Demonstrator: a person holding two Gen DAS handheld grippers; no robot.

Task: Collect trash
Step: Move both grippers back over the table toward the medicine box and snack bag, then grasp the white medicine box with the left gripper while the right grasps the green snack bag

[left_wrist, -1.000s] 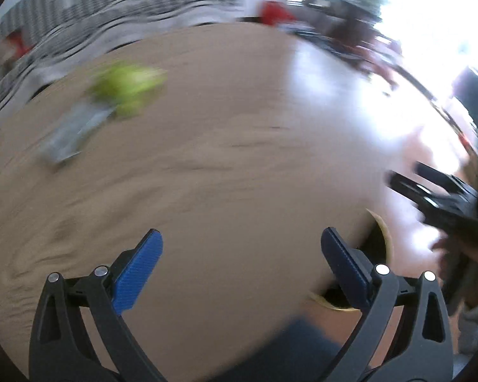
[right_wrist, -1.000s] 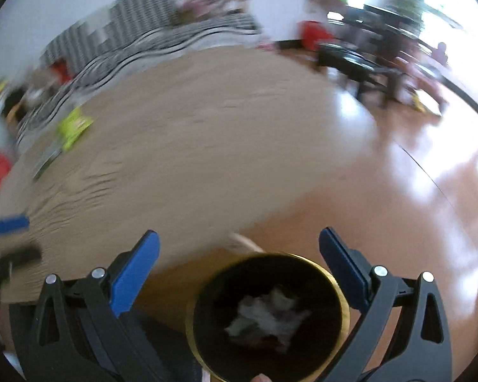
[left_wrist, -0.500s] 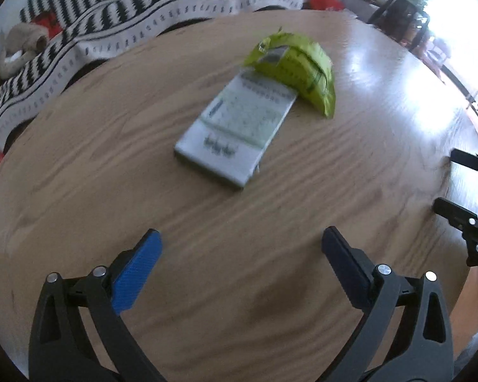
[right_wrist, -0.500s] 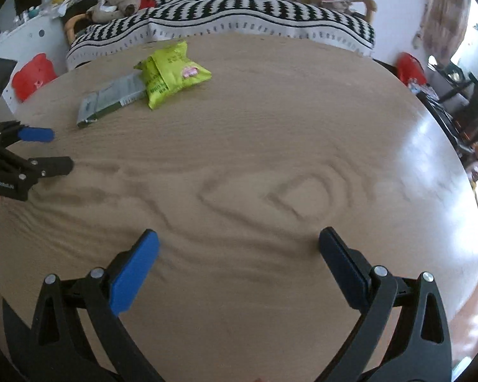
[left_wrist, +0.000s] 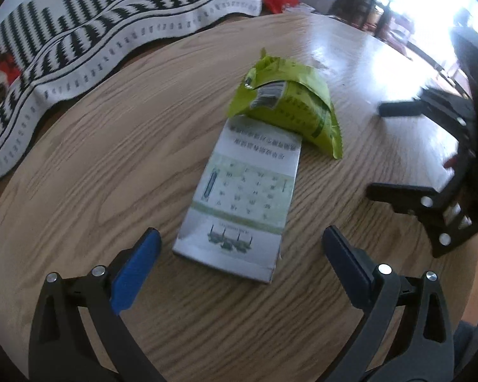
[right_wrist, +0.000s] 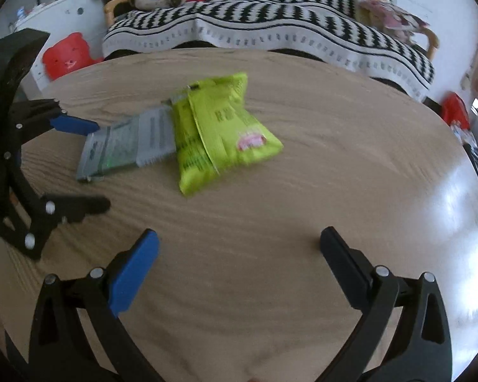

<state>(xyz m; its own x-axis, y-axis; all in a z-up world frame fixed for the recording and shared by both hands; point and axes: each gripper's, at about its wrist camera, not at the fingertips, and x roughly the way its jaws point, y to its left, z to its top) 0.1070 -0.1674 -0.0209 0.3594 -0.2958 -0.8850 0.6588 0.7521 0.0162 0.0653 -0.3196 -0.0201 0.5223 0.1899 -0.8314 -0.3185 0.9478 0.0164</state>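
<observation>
Now both grippers, left gripper (left_wrist: 240, 262) and right gripper (right_wrist: 239, 254), have neared the flat box (left_wrist: 242, 203), jaws spread

The counter (left_wrist: 118, 146) is grained wood with a glossy sheen near its far right edge. The bag (right_wrist: 220, 130) is crinkled, shiny green plastic film. The box (left_wrist: 242, 197) looks like printed matt cardboard. The fingers (left_wrist: 133, 273) carry matt blue pads on black plastic.
</observation>
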